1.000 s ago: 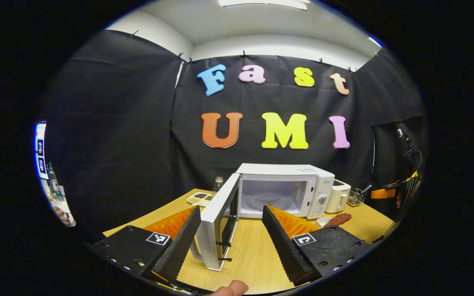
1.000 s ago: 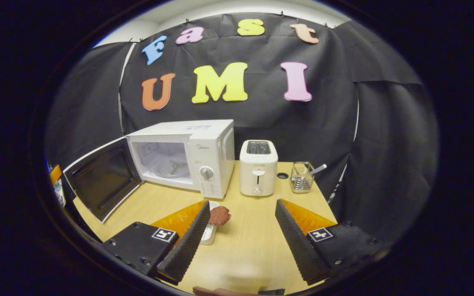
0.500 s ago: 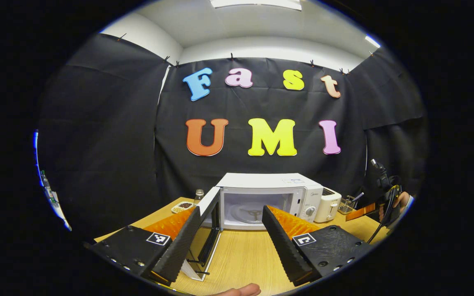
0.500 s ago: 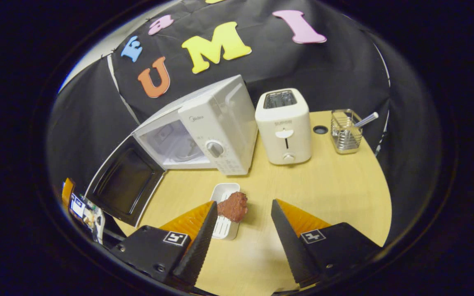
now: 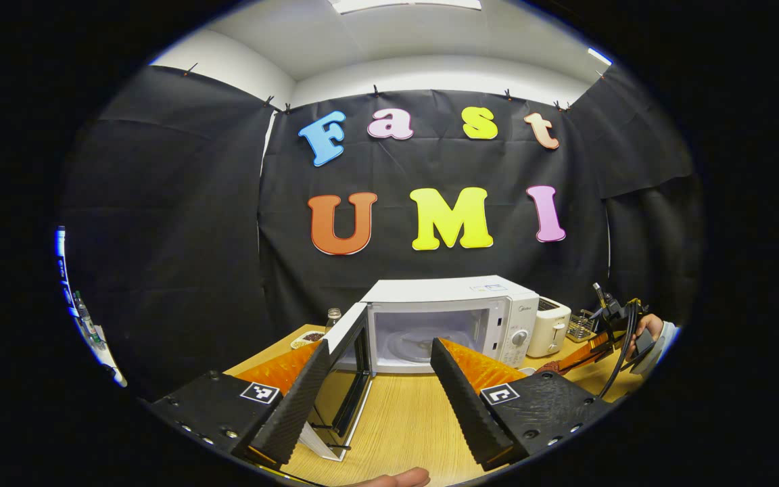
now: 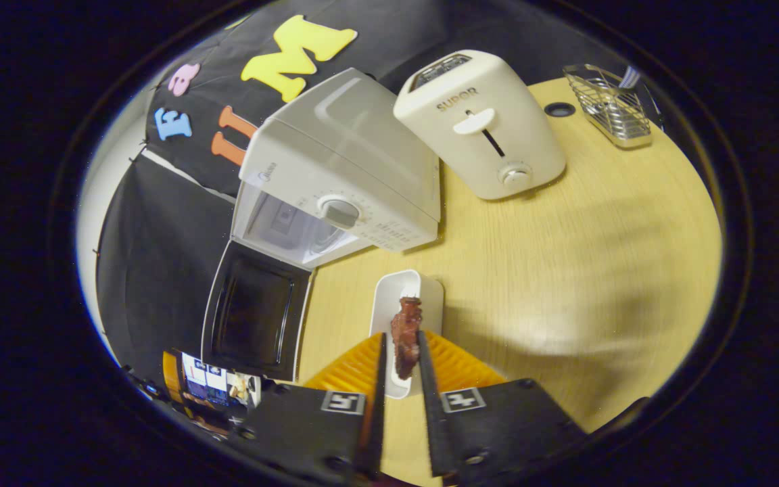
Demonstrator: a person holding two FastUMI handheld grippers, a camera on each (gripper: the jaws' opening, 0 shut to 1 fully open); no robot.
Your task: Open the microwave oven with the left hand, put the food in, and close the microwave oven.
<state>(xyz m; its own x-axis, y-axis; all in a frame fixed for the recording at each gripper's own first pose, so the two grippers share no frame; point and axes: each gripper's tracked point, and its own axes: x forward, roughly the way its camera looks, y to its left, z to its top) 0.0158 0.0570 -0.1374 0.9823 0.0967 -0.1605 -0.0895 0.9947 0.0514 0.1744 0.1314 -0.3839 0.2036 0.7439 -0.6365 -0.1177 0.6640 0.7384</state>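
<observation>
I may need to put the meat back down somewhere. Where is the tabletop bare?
The widest bare patch of table lies right of the white tray, in front of the toaster and wire basket. It is crowded on the left: microwave, its open door, and the right gripper shut on the meat.

The toaster [image 6: 481,125] has the word "SUPOR" on its front, just above its lever.
</observation>
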